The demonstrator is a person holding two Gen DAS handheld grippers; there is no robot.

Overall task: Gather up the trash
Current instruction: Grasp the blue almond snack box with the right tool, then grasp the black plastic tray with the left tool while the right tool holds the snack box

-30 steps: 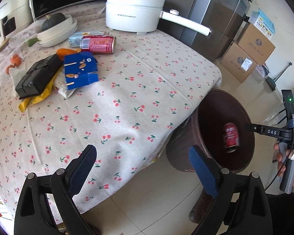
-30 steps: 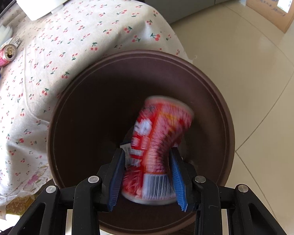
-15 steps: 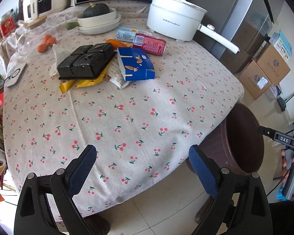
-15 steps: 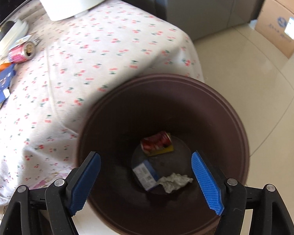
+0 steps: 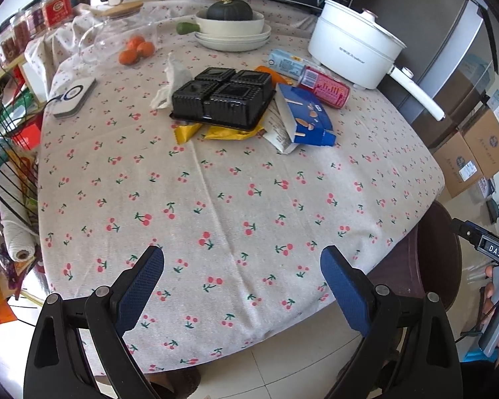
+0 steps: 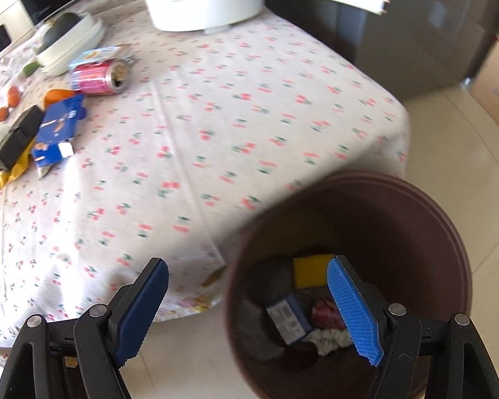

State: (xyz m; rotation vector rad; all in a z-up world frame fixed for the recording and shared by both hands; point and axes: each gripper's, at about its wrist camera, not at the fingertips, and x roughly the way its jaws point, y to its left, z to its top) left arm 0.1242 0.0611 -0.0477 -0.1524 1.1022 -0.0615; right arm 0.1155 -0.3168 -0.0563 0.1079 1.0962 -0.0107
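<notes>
Both tongs — left tongs, right tongs — apart, empty; pink aluminium drink can on table: light, thin-walled, slippery — grip mid-body across width

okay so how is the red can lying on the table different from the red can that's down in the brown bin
The can on the table lies on its side on the cherry tablecloth, in full view, open top showing; the can in the bin sits at the bottom, half hidden behind the right gripper's finger. The table can lies beside a light blue carton; the bin can rests among a blue box and crumpled tissue. Both are red drink cans.
</notes>
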